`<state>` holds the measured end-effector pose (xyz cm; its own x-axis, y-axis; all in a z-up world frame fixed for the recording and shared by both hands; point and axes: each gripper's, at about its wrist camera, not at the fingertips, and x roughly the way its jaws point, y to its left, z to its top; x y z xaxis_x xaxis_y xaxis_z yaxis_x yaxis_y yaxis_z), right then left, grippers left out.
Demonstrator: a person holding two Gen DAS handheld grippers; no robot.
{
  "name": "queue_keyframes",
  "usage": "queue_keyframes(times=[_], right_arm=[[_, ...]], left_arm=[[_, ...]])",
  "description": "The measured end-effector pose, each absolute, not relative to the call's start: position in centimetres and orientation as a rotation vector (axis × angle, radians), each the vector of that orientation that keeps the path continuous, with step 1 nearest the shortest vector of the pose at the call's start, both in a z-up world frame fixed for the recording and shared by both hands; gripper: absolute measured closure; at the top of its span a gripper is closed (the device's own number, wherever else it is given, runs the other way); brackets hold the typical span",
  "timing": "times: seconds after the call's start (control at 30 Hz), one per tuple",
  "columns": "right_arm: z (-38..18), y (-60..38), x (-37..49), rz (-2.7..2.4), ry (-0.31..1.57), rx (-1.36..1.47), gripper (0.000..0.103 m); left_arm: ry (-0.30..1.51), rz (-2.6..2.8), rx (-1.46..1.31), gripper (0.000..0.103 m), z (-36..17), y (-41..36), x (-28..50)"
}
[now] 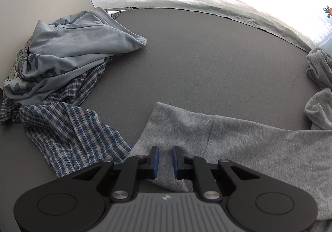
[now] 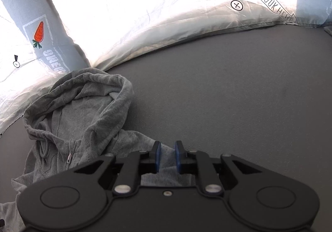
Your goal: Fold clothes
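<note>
With both claws narrowly parted, my left claw [image 1: 165, 161] and right claw [image 2: 167, 156] hovered over the grey hoodie [image 2: 87, 116] sprawled on the tabletop [image 2: 228, 97], seemingly gripping nothing, so closing shallowly risked pinching one layer only.

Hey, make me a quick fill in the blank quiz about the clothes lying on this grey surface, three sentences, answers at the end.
1. The grey garment with the zip has a ____ at its top.
2. The blue checked shirt lies partly under a light ____ T-shirt.
3. The orange picture printed on the pale fabric behind shows a ____.

Answers: hood; blue; carrot
</note>
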<state>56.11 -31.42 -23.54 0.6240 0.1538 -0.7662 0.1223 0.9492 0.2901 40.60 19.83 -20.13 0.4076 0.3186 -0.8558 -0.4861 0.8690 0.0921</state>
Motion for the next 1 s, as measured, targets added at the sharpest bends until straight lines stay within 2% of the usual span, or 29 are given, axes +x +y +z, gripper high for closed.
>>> queue_keyframes(times=[0.07, 0.17, 0.23, 0.27, 0.3, 0.37, 0.43, 0.57, 0.63, 0.87, 0.97, 1.0], right_arm=[[-23.3, -31.5, 56.3, -0.011, 0.914, 0.347, 0.085], [-22.6, -31.5, 55.9, -0.054, 0.929, 0.348, 0.060], [-21.9, -31.1, 54.5, -0.079, 0.925, 0.309, 0.058], [-21.6, -31.0, 53.7, -0.082, 0.926, 0.298, 0.053], [-21.3, -31.0, 53.0, -0.085, 0.929, 0.292, 0.038], [-20.6, -31.0, 50.9, -0.101, 0.919, 0.268, 0.017], [-20.3, -30.9, 48.9, -0.105, 0.916, 0.242, 0.017], [-20.5, -30.9, 45.8, -0.105, 0.962, 0.247, 0.017], [-20.6, -30.6, 44.4, -0.097, 0.979, 0.252, 0.017], [-20.3, -28.3, 41.7, -0.027, 1.000, 0.205, 0.016], [-20.0, -27.1, 41.3, 0.009, 0.997, 0.165, 0.007], [-20.0, -26.8, 41.3, 0.015, 0.996, 0.151, 0.007]], left_arm=[[1.033, 0.510, -0.197, 0.086, -20.1, 20.1, 40.6], [1.035, 0.510, -0.223, 0.085, -20.1, 20.4, 40.5], [1.038, 0.512, -0.250, 0.084, -20.0, 20.6, 40.4], [1.039, 0.506, -0.272, 0.080, -19.9, 20.7, 40.2], [1.039, 0.496, -0.287, 0.078, -19.8, 20.8, 40.1], [1.048, 0.490, -0.296, 0.074, -19.5, 20.7, 39.7], [1.049, 0.502, -0.288, 0.071, -19.1, 20.6, 39.1], [1.031, 0.508, -0.345, 0.056, -18.8, 21.1, 37.8], [1.045, 0.510, -0.392, 0.053, -19.0, 21.5, 37.4], [1.021, 0.488, -0.558, 0.050, -19.7, 22.2, 36.6], [1.023, 0.486, -0.526, 0.051, -19.7, 21.7, 37.3], [1.022, 0.485, -0.527, 0.051, -19.7, 21.6, 37.6]])
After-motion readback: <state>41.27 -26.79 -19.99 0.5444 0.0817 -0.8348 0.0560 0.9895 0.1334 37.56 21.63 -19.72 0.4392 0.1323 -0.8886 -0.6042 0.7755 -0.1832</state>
